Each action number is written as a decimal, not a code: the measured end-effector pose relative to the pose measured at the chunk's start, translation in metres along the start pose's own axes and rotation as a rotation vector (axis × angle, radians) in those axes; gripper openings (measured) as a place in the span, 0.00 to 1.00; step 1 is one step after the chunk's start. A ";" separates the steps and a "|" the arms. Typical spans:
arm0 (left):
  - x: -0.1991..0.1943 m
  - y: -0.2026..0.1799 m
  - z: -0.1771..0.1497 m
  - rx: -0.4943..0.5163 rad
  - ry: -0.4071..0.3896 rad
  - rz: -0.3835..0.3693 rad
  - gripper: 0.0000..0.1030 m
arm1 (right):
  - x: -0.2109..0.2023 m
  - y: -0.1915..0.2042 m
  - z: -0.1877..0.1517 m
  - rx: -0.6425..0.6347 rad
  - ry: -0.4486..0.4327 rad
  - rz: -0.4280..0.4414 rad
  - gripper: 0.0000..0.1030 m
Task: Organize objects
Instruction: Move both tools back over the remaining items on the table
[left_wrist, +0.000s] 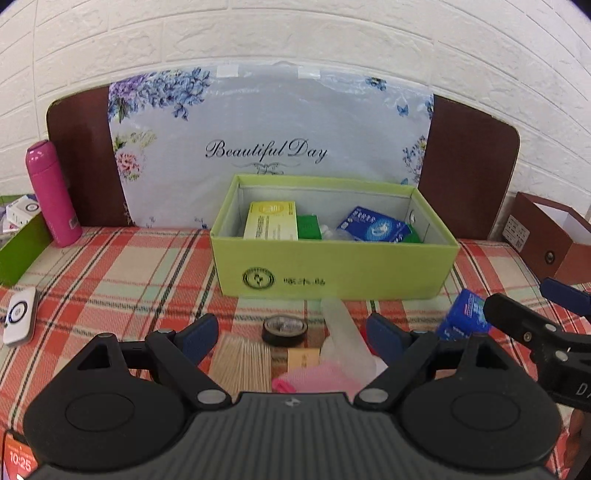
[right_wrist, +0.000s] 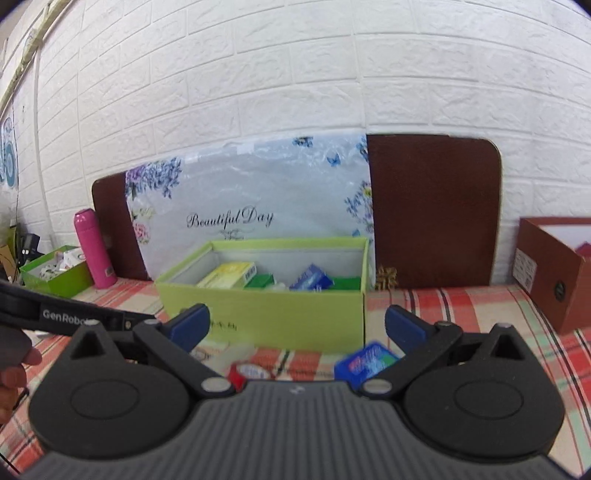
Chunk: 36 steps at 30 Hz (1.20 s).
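Between the spread fingers of the left tool (left_wrist: 291, 334), which grips nothing, lie a bundle of wooden sticks (left_wrist: 242, 363), a pink cloth (left_wrist: 314, 380), a crumpled clear bag (left_wrist: 341, 332) and, just beyond them, a black tape roll (left_wrist: 284, 329). Right of this tool sits a blue packet (left_wrist: 463, 314), with the right tool (left_wrist: 554, 314) reaching in beside it. Seen from its own camera, the right tool (right_wrist: 297, 328) also stands fully spread and empty; the blue packet (right_wrist: 365, 363) lies under its right finger and a red tape roll (right_wrist: 245, 373) nearer its left finger. Left of the left tool, a white device (left_wrist: 20, 314) rests on the plaid desk (left_wrist: 122, 280).

Ahead of both tools stands the open light-green box (left_wrist: 332, 266), holding a yellow carton (left_wrist: 271, 219), a blue pouch (left_wrist: 376, 223) and green packs (left_wrist: 308, 227). Far left ahead are an upright pink bottle (left_wrist: 51, 192) and a second green box (left_wrist: 22, 247); far right, a brown box (left_wrist: 546, 236). Behind the light-green box, a floral panel (left_wrist: 266, 147) reading "Beautiful Day" leans on a brown board (left_wrist: 465, 162) against the white brick wall (left_wrist: 295, 33).
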<state>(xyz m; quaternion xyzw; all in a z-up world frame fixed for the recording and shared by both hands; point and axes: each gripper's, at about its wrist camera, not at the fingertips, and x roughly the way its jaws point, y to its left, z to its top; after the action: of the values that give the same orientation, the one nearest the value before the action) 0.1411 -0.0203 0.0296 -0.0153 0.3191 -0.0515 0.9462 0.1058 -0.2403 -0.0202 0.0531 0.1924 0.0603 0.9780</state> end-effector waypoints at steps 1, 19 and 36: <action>-0.002 0.000 -0.007 -0.007 0.010 -0.001 0.88 | -0.004 -0.001 -0.005 0.013 0.014 0.002 1.00; -0.013 0.018 -0.066 -0.035 0.098 -0.006 0.88 | -0.029 -0.001 -0.080 0.099 0.186 -0.011 1.00; 0.017 0.061 -0.081 -0.077 0.143 0.043 0.87 | -0.023 -0.006 -0.094 0.139 0.242 0.006 1.00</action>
<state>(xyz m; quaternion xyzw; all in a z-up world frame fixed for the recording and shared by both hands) 0.1106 0.0389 -0.0489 -0.0411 0.3879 -0.0199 0.9206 0.0493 -0.2414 -0.0990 0.1135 0.3123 0.0557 0.9415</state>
